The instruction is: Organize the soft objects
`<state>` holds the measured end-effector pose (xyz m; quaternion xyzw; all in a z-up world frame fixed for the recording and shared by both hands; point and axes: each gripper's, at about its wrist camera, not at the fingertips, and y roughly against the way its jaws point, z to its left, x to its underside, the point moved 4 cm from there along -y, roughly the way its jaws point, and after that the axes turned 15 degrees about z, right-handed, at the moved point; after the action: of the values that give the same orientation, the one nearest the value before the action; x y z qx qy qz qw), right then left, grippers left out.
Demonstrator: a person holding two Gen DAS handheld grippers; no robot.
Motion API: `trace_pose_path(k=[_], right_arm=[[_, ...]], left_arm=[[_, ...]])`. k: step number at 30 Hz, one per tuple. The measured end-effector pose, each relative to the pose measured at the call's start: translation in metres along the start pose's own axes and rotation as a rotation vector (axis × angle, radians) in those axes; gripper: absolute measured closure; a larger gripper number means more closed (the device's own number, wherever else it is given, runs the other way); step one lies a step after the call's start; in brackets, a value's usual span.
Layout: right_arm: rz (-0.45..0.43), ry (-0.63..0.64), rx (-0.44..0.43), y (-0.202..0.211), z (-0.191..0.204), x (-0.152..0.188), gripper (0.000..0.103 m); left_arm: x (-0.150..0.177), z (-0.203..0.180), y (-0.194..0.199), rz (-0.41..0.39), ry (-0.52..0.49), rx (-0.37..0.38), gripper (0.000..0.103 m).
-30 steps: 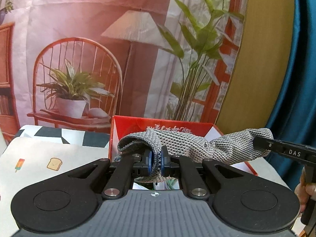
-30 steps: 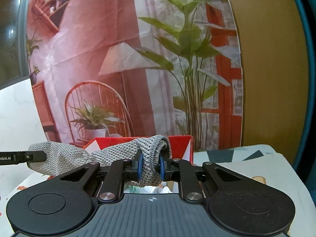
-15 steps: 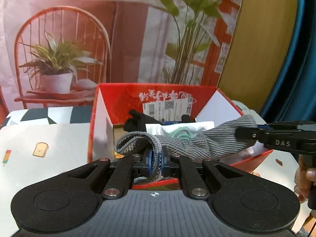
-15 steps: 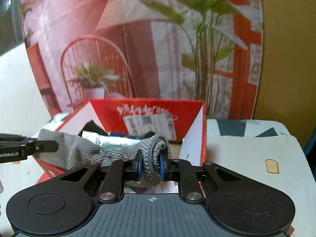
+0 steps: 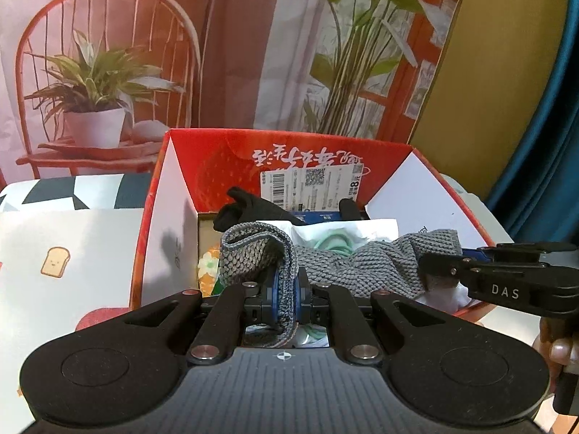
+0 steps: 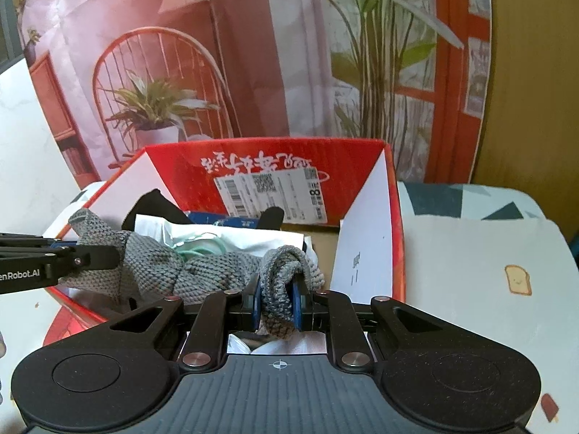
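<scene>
A grey knitted cloth [image 5: 365, 264] stretches between my two grippers, low over the open red box [image 5: 217, 166]. My left gripper [image 5: 286, 294] is shut on one end of the cloth. My right gripper [image 6: 277, 298] is shut on the other end [image 6: 278, 271]; it also shows at the right of the left wrist view [image 5: 445, 264]. The left gripper shows at the left of the right wrist view [image 6: 97, 255]. The box [image 6: 365, 166] holds a black soft item [image 5: 253, 204], a white packet with a mint-green item [image 5: 336, 240] and a flower-print item [image 5: 208, 264].
The box stands on a table with a toast-print cloth [image 5: 54, 260], also seen in the right wrist view [image 6: 517, 278]. A printed backdrop with a chair and plants [image 5: 97, 83] hangs behind. A teal curtain [image 5: 557, 108] is at the right.
Both grippers have moved down and forward with the cloth, from above the box rim to low inside the box. The cloth now sags onto the items in the box.
</scene>
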<state>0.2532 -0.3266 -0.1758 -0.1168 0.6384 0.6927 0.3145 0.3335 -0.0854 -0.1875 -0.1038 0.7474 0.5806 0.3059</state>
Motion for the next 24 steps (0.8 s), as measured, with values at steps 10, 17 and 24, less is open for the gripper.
trace_pose_path(k=[10,17,24], right_arm=[[-0.03,0.018,0.029,0.01,0.003,0.009,0.077],[-0.107,0.01,0.081,0.036,0.009,0.02,0.041],[-0.192,-0.04,0.094,0.076,0.007,0.031,0.002]], left_arm=[[0.007,-0.002,0.013,-0.037,-0.037,-0.051,0.09],[0.017,-0.002,0.044,-0.117,-0.036,-0.079,0.016],[0.03,0.001,0.082,-0.16,0.032,-0.062,0.0]])
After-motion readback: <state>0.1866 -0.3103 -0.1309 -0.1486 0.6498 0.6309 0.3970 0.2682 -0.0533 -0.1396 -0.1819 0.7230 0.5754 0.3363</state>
